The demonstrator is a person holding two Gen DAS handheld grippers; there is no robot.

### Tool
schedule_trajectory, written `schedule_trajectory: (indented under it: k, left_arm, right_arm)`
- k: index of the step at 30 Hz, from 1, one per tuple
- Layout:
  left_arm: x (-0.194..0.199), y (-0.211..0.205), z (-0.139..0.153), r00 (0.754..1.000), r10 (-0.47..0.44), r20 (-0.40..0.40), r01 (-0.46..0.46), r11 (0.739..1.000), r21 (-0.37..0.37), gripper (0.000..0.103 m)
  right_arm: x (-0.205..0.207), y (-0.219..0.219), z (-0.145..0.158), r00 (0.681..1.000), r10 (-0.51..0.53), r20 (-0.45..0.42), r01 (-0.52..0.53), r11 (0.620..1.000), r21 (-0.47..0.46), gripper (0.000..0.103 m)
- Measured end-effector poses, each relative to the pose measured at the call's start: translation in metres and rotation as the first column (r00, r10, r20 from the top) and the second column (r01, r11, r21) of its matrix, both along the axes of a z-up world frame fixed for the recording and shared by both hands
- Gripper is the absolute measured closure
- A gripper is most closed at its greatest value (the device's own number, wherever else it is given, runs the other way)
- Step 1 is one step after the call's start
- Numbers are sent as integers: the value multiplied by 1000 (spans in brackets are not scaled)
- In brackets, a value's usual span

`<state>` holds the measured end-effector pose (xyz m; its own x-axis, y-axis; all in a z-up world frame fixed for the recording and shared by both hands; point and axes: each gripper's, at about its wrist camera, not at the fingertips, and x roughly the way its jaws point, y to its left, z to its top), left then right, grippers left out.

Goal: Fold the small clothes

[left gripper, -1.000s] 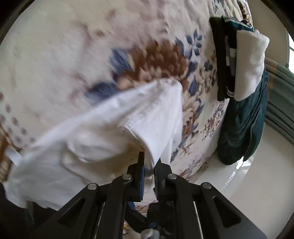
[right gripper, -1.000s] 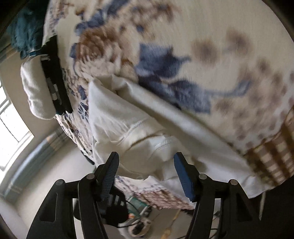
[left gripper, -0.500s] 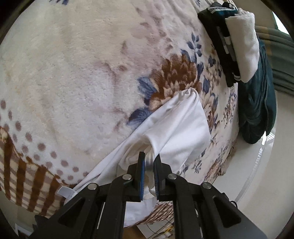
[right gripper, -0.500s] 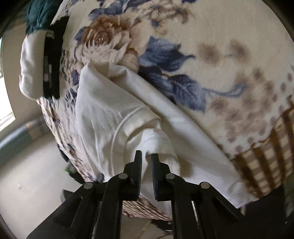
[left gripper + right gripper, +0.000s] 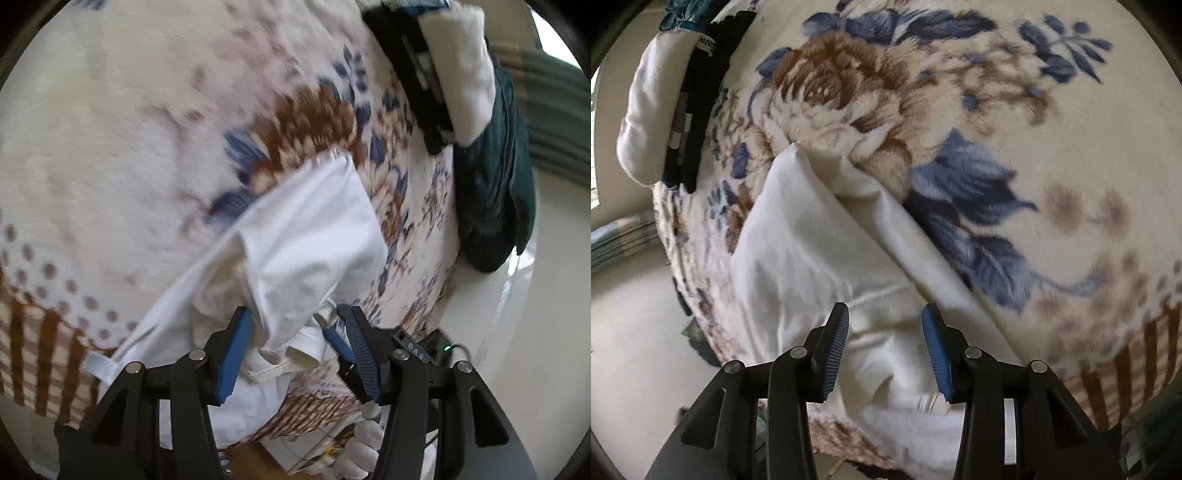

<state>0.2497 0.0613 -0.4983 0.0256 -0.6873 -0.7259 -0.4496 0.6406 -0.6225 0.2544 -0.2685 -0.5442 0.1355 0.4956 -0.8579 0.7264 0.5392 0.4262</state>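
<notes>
A small white garment (image 5: 310, 236) lies partly folded on a cream floral blanket (image 5: 129, 129), near the blanket's edge. My left gripper (image 5: 295, 328) is open, its blue pads on either side of a loose fold of the white cloth. In the right wrist view the same white garment (image 5: 812, 258) lies under my right gripper (image 5: 886, 325), which is open just above the cloth with nothing held. The other gripper's blue tip (image 5: 338, 341) shows beside my left one.
A stack of folded clothes, white (image 5: 461, 74) and black (image 5: 417, 77), sits at the blanket's far edge, also in the right wrist view (image 5: 646, 110). A dark teal cloth (image 5: 495, 184) hangs past it. Pale floor (image 5: 635, 314) lies beyond the edge.
Both grippers were shut on the white garment half a second ago and have opened. The cloth has dropped onto the blanket as a folded flap.
</notes>
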Motion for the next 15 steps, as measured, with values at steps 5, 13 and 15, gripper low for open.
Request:
schedule_trajectory:
  k: [5, 13, 15]
  left_arm:
    - [1, -21, -16, 999, -26, 29, 23, 992, 123, 101]
    - [-27, -10, 0, 995, -78, 67, 68, 988, 137, 101]
    - [-33, -5, -13, 996, -86, 34, 79, 982, 170, 101]
  right_arm:
    - [-2, 3, 12, 999, 35, 34, -32, 996, -88, 98]
    - [-24, -8, 41, 994, 93, 50, -87, 990, -112, 99]
    - [-30, -8, 39, 991, 126, 32, -122, 986, -117, 99]
